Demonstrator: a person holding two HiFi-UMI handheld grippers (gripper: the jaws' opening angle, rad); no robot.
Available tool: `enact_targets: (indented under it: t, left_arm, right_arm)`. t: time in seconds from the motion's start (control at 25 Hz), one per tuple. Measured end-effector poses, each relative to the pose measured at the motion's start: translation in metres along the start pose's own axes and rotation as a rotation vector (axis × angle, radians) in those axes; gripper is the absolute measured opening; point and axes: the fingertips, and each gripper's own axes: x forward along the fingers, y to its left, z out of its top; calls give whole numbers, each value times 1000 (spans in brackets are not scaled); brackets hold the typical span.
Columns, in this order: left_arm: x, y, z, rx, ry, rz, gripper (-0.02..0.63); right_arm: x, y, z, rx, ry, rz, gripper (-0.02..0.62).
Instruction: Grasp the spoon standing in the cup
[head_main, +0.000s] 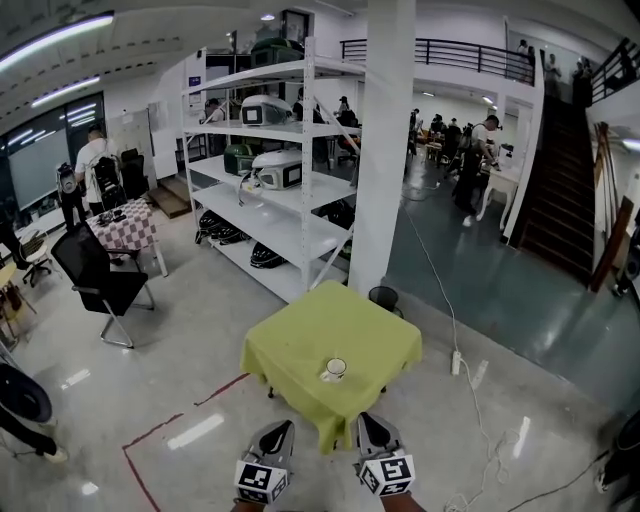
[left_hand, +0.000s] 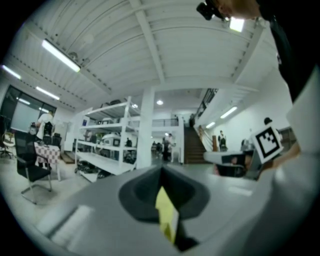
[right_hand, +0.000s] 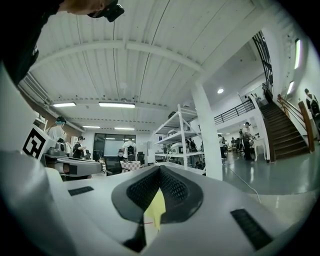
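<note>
Both of your grippers were pressed shut with nothing held: the left gripper (head_main: 279, 434) and the right gripper (head_main: 367, 430) sat side by side at the bottom of the head view. Each gripper view showed its jaws meeting in a closed seam, with only a sliver of yellow-green cloth visible past it.

The likeliest fault, as I judged it, was arriving at the spoon with the jaws together. Closed tips would have pushed the handle aside or knocked the cup (head_main: 334, 369) over rather than taking hold. The cup looked light and stood alone on a loose cloth, so a sideways nudge could have slid or tipped it. A low approach might also have snagged the cloth's hanging front edge and dragged everything along.

The cup stood near the front of the table (head_main: 300, 335), ahead of both grippers and roughly between their lines, apart from either. The spoon (head_main: 336, 365) was only a pale speck in its mouth (too small to tell which way the handle leaned).
</note>
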Motion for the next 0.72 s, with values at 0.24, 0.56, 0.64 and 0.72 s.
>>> enact_targets:
  t: [0.24,0.56,0.64,0.72]
  left_arm:
    - [14,-6,2,18,4,21,6]
    - [34,-2,0,3,29,19,6]
    - [40,1,-2,0,26,15,6]
    - [49,7,-5,-5,23,15,6]
  right_arm:
    - [6,-14,-3,23,-14,24,0]
    - [23,-19,-11,32,0,43,0]
    - [28,-23,-11,20,-4,30,0]
    - [36,-27,-10,10,-9,22,0]
